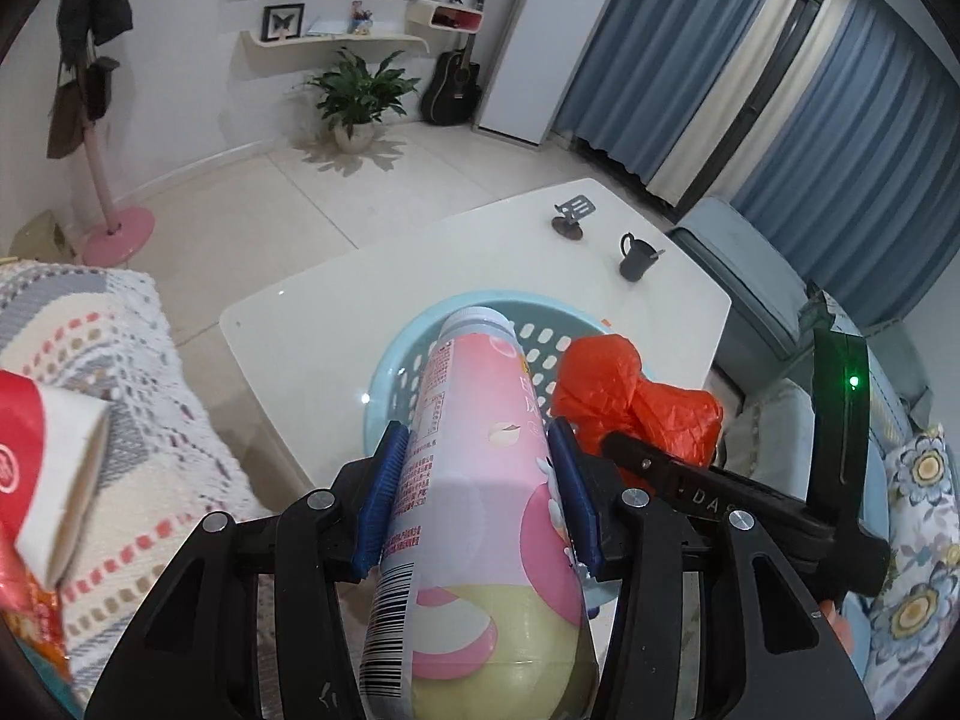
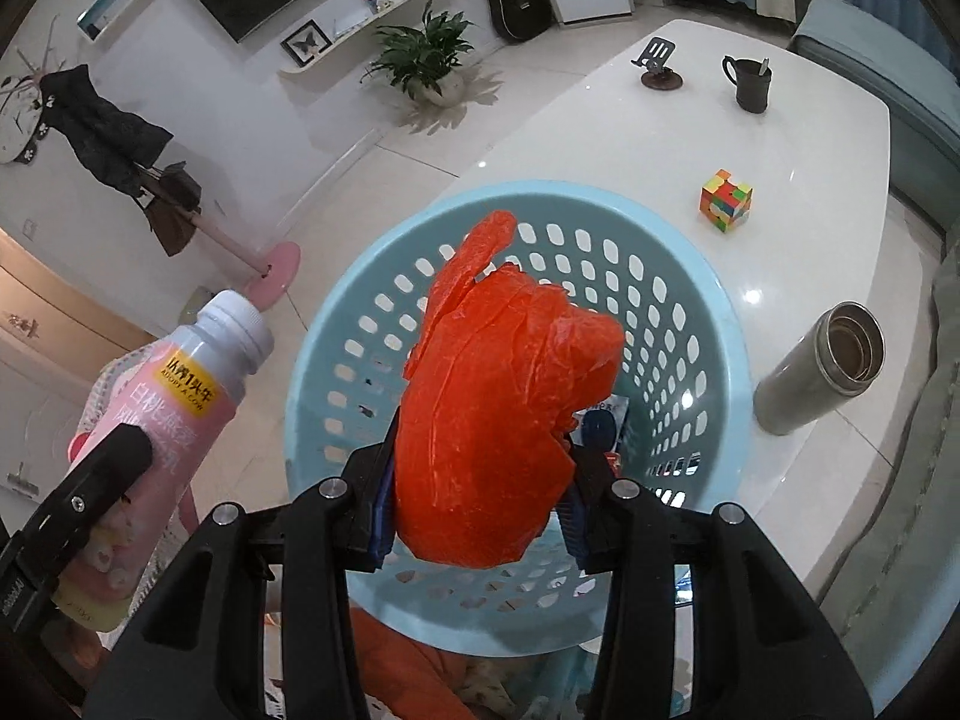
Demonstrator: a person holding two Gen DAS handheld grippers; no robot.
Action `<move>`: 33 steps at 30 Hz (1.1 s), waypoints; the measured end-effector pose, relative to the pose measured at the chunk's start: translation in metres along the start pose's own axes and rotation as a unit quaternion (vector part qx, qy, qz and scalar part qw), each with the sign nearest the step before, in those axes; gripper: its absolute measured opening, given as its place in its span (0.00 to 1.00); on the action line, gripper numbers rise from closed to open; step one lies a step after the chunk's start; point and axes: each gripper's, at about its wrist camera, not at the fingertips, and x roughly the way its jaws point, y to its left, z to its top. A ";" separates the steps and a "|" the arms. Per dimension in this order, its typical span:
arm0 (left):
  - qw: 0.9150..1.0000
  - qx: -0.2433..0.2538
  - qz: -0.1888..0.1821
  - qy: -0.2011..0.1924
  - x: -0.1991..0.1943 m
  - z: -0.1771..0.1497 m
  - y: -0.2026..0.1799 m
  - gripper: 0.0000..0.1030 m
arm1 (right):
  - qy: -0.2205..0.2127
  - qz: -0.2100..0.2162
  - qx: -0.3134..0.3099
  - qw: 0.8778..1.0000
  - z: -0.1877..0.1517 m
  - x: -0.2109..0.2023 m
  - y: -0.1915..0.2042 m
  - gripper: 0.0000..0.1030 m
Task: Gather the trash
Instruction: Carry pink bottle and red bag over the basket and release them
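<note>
My left gripper (image 1: 477,483) is shut on a pink and white plastic bottle (image 1: 474,480), held above the near rim of a light blue perforated basket (image 1: 396,372) on the white table (image 1: 480,246). The bottle also shows at the left of the right wrist view (image 2: 180,420). My right gripper (image 2: 480,480) is shut on a crumpled orange plastic bag (image 2: 504,396) and holds it over the basket (image 2: 690,300). The bag shows beside the bottle in the left wrist view (image 1: 630,396). A small dark packet (image 2: 606,420) lies inside the basket.
On the table stand a dark mug (image 2: 750,84), a phone stand (image 2: 660,69), a colour cube (image 2: 726,201) and an open steel flask (image 2: 822,366). A knit-covered seat (image 1: 120,372) with red packaging (image 1: 24,480) is left; a sofa with flowered cushion (image 1: 918,540) right.
</note>
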 end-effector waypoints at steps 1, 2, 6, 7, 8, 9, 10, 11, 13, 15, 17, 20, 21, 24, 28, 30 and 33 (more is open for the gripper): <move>1.000 -0.001 -0.001 0.000 0.001 0.000 0.000 0.45 | 0.000 -0.001 -0.002 1.000 0.000 -0.001 0.001 0.40; 1.000 -0.002 -0.002 0.000 0.001 -0.001 0.000 0.45 | -0.003 0.000 -0.004 1.000 0.000 -0.001 0.002 0.40; 1.000 -0.001 -0.008 -0.006 -0.003 -0.002 0.001 0.46 | -0.007 0.002 -0.007 1.000 -0.001 -0.006 0.008 0.49; 1.000 0.000 -0.010 -0.007 -0.004 -0.003 0.000 0.46 | -0.007 0.002 -0.006 1.000 -0.001 -0.006 0.009 0.53; 1.000 0.002 -0.008 -0.008 -0.005 -0.003 -0.001 0.46 | -0.007 0.003 -0.004 1.000 -0.001 -0.006 0.008 0.57; 1.000 0.004 -0.006 -0.009 -0.007 -0.005 -0.001 0.46 | -0.007 0.004 0.000 1.000 -0.001 -0.006 0.008 0.58; 1.000 0.004 -0.005 -0.009 -0.009 -0.006 -0.001 0.46 | -0.007 0.006 0.002 1.000 -0.001 -0.007 0.007 0.58; 1.000 0.003 -0.005 -0.009 -0.011 -0.007 0.000 0.46 | -0.007 0.007 0.003 1.000 -0.001 -0.008 0.007 0.58; 1.000 -0.001 -0.004 -0.010 -0.016 -0.010 0.003 0.46 | -0.011 0.007 0.002 1.000 -0.001 -0.011 0.009 0.58; 1.000 -0.003 -0.002 -0.015 -0.022 -0.012 0.004 0.46 | -0.013 0.010 0.000 1.000 -0.002 -0.013 0.011 0.58; 1.000 -0.003 0.003 -0.030 -0.031 -0.016 0.007 0.46 | -0.014 0.014 -0.004 1.000 -0.004 -0.017 0.016 0.58; 0.999 -0.010 0.006 -0.044 -0.046 -0.018 0.010 0.46 | -0.022 0.023 -0.021 0.999 -0.007 -0.026 0.029 0.58; 0.999 -0.013 0.006 -0.051 -0.052 -0.018 0.011 0.46 | -0.026 0.026 -0.026 0.999 -0.008 -0.029 0.034 0.58; 0.997 -0.019 0.008 -0.070 -0.073 -0.019 0.016 0.46 | -0.043 0.040 -0.053 0.997 -0.011 -0.044 0.055 0.58; 0.994 -0.029 0.018 -0.101 -0.111 -0.023 0.031 0.47 | -0.070 0.075 -0.097 0.990 -0.018 -0.064 0.092 0.58; 0.992 -0.036 0.026 -0.116 -0.129 -0.026 0.042 0.49 | -0.077 0.085 -0.118 0.986 -0.023 -0.070 0.110 0.58; 0.987 -0.056 0.041 -0.142 -0.159 -0.034 0.062 0.51 | -0.082 0.103 -0.156 0.979 -0.034 -0.078 0.141 0.58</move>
